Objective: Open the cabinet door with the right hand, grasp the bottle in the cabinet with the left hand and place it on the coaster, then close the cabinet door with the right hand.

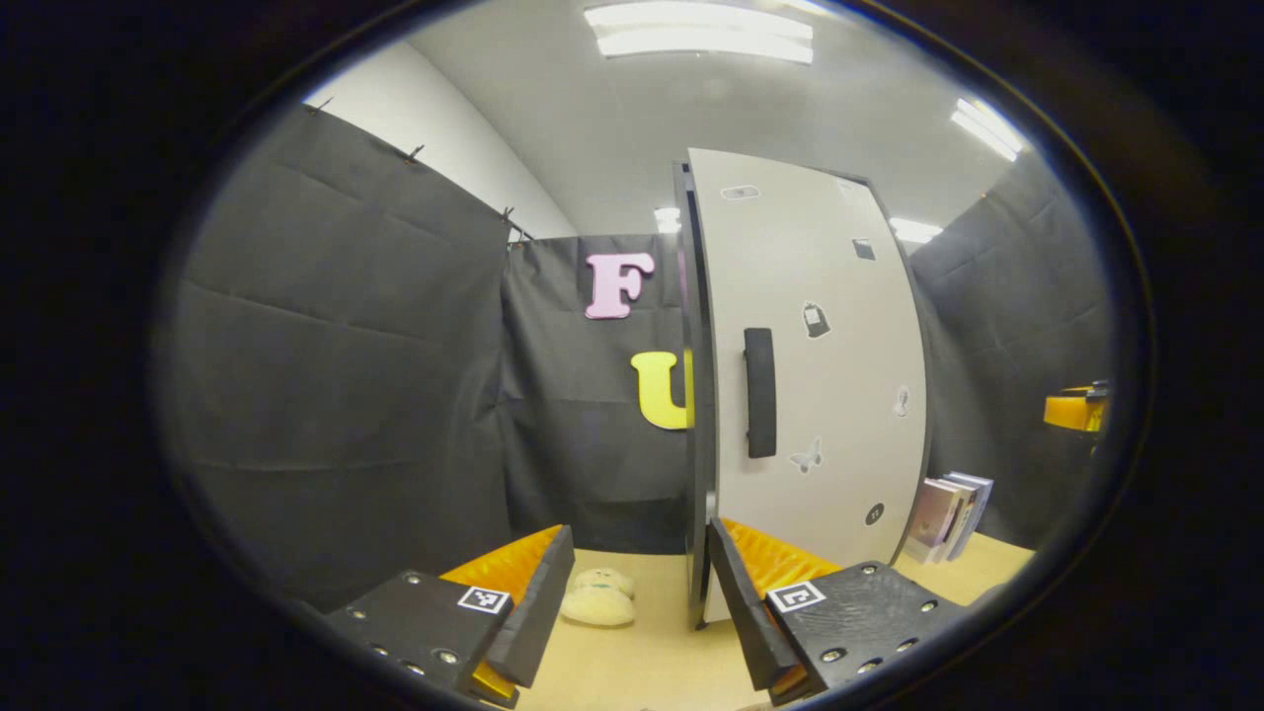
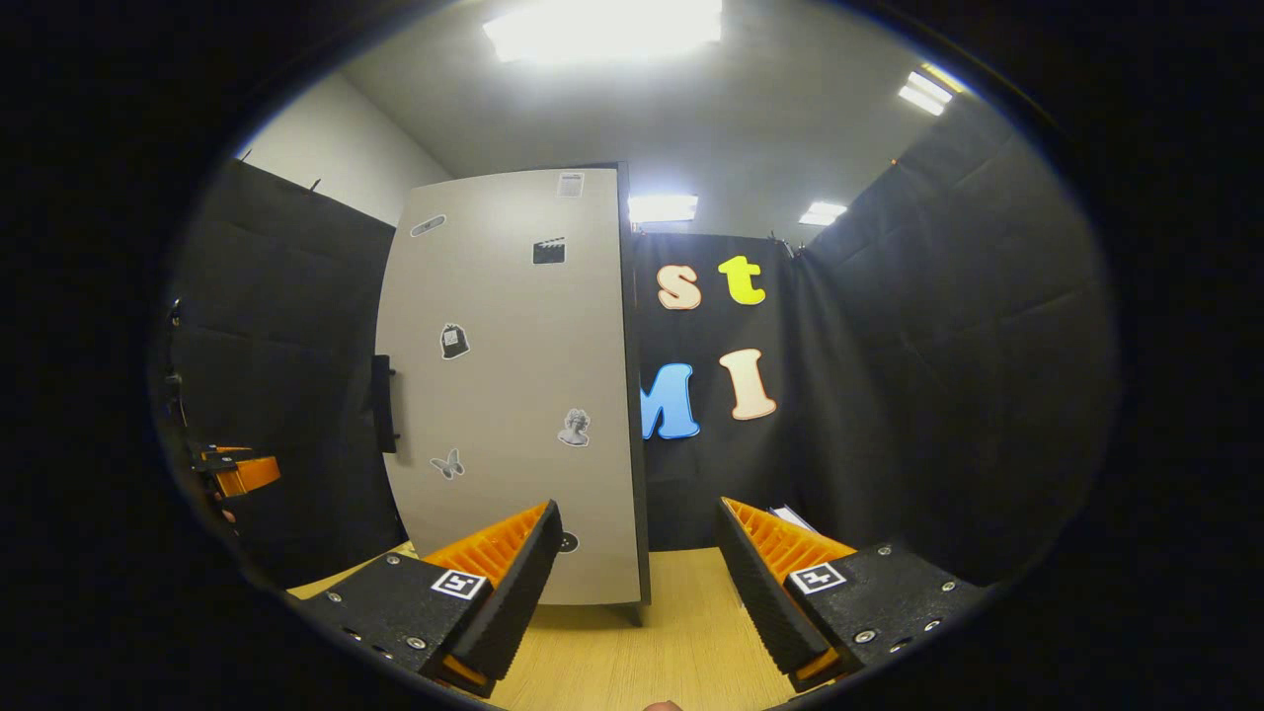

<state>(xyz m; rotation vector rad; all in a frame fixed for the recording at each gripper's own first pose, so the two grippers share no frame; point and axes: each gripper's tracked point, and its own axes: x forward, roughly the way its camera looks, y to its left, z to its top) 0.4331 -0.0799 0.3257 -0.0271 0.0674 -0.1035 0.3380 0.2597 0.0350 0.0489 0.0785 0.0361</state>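
Wooden tabletop [image 2: 681, 632] ahead, cabinet door [image 2: 513, 395] closed, both grippers gaping empty — right gripper [image 2: 637, 592] must reach left for the handle [image 2: 382, 403].

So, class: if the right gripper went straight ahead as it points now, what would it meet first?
Probably the cabinet's right edge or the booth wall just beside it; depth is unclear. The right gripper is open.

The left gripper [image 1: 640, 583] and the right gripper [image 2: 632, 563] look the same: two dark blocks with shiny screws, a small black-and-white square sticker on each, and ridged fingers.
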